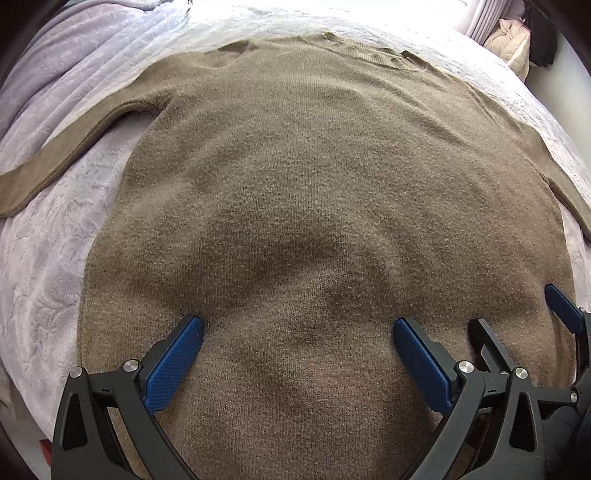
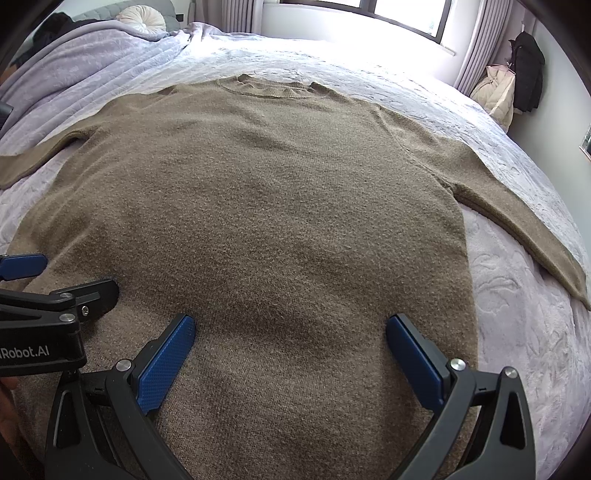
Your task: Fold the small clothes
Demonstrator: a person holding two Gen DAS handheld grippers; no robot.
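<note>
The brown sweater point(image 2: 258, 206) lies flat (sleeves out to both sides) right under and ahead of both tongs, on a lavender blanket point(image 2: 517, 332). Left gripper point(image 1: 297, 334) and right gripper point(image 2: 290, 330) hover side by side, jaws spread wide, gripping nothing.

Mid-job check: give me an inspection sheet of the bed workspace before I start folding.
Surface: bed with lavender textured blanket, bunched at the far left.
Job's things: brown knit sweater lying flat, collar at the far end, both sleeves spread outward, no fold made yet.
Clutter: nothing seen on the sweater.
Grippers: left gripper and right gripper both open, empty, over the hem end, side by side.
Cables: nothing seen.
Surroundings: window, curtains, round cushion, dark coat hanging at the right.
</note>
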